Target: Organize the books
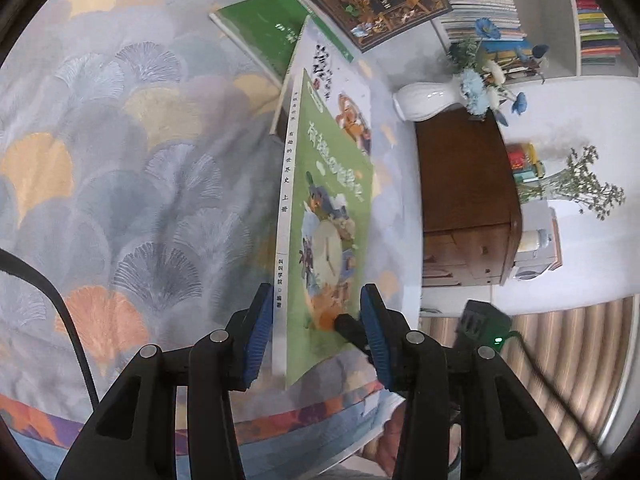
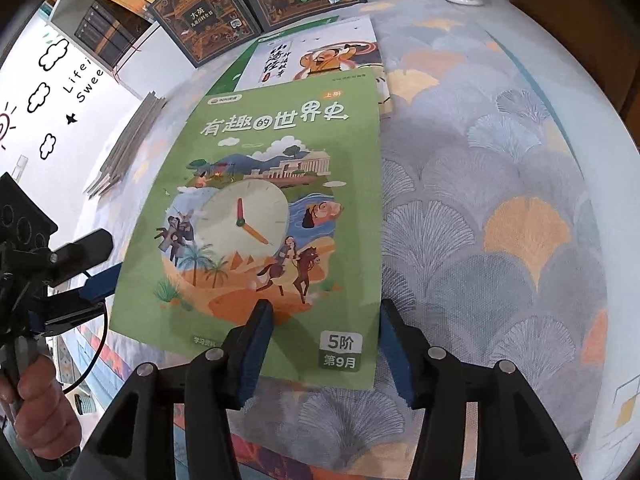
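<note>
- The green world-history book lies cover up on the table, which is spread with a fan-leaf cloth. The book's lower end is close to the table's near edge.
- Its upper end overlaps a white book with a cartoon figure. That one in turn rests on a darker green book further in.
- Two dark, gold-patterned encyclopaedia volumes lie at the table's far edge. A white vase with blue flowers stands at the far corner.
- A stack of thin booklets sits along the table's left edge.
- The right gripper points steeply down over the book's lower right corner. Its jaws are released: one blue pad sits over the cover beside the "5阶" label, the other stands just outside the book's right edge, over the cloth. Neither pad presses the book.
- The left gripper is at the book's spine side, near its lower left corner, held by a hand.
- In the left wrist view the white spine runs edge-on between the blue pads. The gap is far wider than the spine: one pad is just beside the spine, the other well clear of the cover, so these jaws are unclenched too.
- That spine edge looks slightly raised off the cloth, though I cannot tell what bears it.
</note>
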